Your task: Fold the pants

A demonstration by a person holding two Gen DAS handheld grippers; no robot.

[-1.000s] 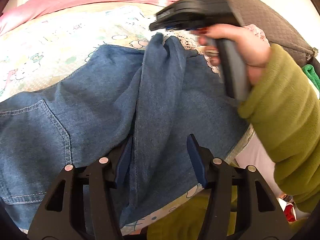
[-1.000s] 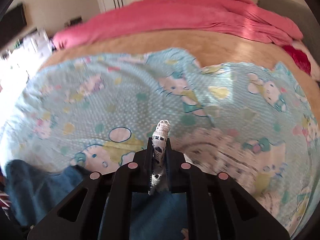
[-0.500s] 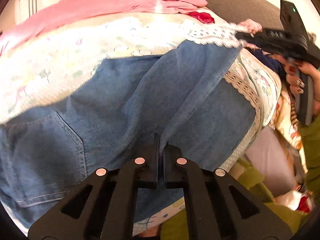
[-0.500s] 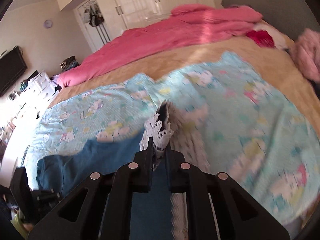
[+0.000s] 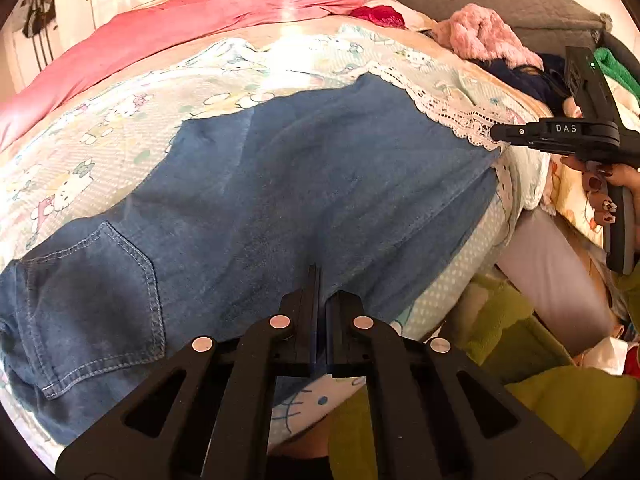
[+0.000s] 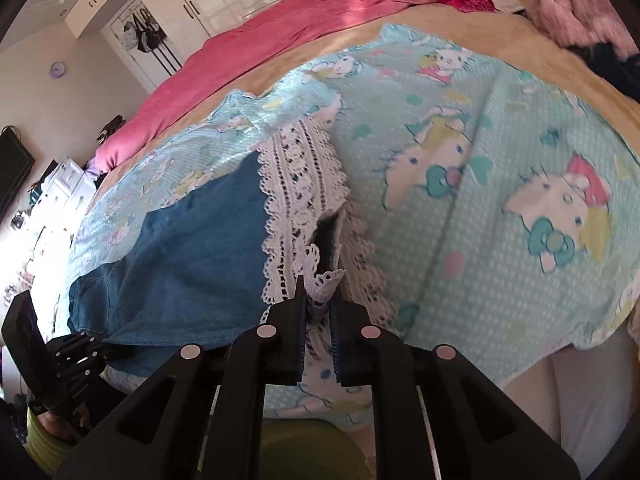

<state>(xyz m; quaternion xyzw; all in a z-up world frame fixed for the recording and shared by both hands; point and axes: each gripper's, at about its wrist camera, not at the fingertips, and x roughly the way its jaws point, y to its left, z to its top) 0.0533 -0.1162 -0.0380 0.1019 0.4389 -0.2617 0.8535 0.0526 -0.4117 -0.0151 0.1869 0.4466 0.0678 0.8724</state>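
So the faded blue denim pants with the white lace-trimmed hems (image 5: pixel 320 184) are lying spread across the pale blue cartoon-cat print sheet (image 6: pixel 500 152) on the bed, back pocket toward the left of the left wrist view and the leg ends stretched out to the right. The left tongs (image 5: pixel 319 280) have just snapped closed and are pressed together on the near edge of the denim, roughly around the crotch or inseam area, though exactly how much cloth is caught between them is hard to tell. The right tongs (image 6: pixel 319 286) are pinching the white lace hem (image 6: pixel 300 184) at the leg end, with a bit of lace poking up between the fingers. A person's hand (image 5: pixel 600 188) with painted nails holds that right tool, olive-green sleeve (image 5: pixel 560 412) visible below. A rumpled pink duvet (image 5: pixel 180 28) sits at the far side of the bed. It looks like the step in hand is stretching and smoothing the legs lengthwise before the actual fold. The next move probably calls for carrying the lace hem up and over toward the waistband while the left side keeps the denim anchored, keeping the edges lined up so the legs don't twist.
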